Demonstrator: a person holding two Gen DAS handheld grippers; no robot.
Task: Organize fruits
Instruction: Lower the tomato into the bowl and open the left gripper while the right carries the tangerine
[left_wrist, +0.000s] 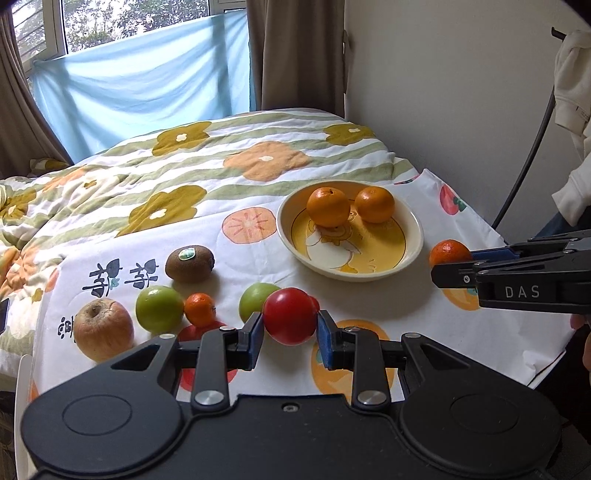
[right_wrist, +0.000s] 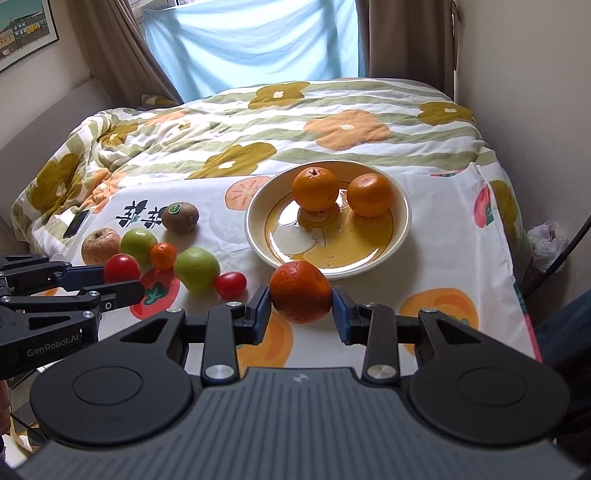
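My left gripper (left_wrist: 290, 328) is shut on a red tomato (left_wrist: 290, 315), held just above the cloth; it also shows in the right wrist view (right_wrist: 122, 268). My right gripper (right_wrist: 300, 304) is shut on an orange mandarin (right_wrist: 300, 291), held in front of the cream plate (right_wrist: 402, 229); the mandarin shows in the left wrist view (left_wrist: 448, 253) too. The plate (left_wrist: 415, 236) holds two oranges (left_wrist: 328, 206) (left_wrist: 374, 204). Left of the plate lie a kiwi (left_wrist: 189, 263), a brown apple (left_wrist: 102, 328), two green fruits (left_wrist: 159, 308) (left_wrist: 256, 301), a small mandarin (left_wrist: 200, 309) and a small tomato (right_wrist: 230, 284).
The fruit lies on a white cloth printed with fruit (left_wrist: 369, 295), spread over a flowered quilt (left_wrist: 221, 155). A phone (right_wrist: 76, 224) lies at the cloth's left edge. A wall (left_wrist: 461, 92) and a dark cable (left_wrist: 524, 166) stand to the right.
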